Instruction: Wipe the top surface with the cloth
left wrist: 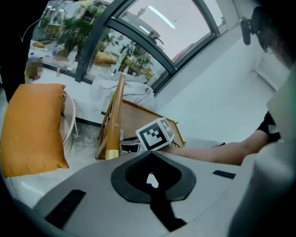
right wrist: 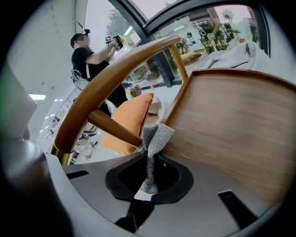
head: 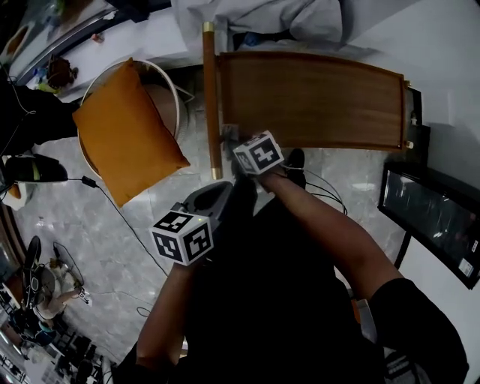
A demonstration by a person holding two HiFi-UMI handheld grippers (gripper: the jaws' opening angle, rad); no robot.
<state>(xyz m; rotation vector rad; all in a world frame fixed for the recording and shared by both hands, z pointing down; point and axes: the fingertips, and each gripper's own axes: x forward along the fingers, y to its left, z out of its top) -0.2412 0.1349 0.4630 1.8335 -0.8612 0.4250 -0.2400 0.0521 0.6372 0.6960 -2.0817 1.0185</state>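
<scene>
The top surface (head: 315, 101) is a curved brown wooden panel with a raised rim and a wooden handle bar (head: 209, 97) at its left end. My right gripper (head: 232, 144) is at that left end, shut on a small grey knitted cloth (right wrist: 155, 139). The cloth stands up from the jaws and touches the panel's left edge (right wrist: 231, 120), just below the handle bar (right wrist: 115, 74). My left gripper (head: 216, 199) hangs back over the floor, nearer to me and left of the panel. Its jaws (left wrist: 151, 180) are shut with nothing in them. From there the panel (left wrist: 134, 122) shows ahead.
An orange cushion (head: 127, 131) rests on a white round chair left of the panel. Cables (head: 120, 217) run over the marble floor. A black framed panel (head: 431, 217) leans at the right. Pale fabric (head: 285, 19) lies behind the wooden piece. A person in black (right wrist: 92, 60) stands in the distance.
</scene>
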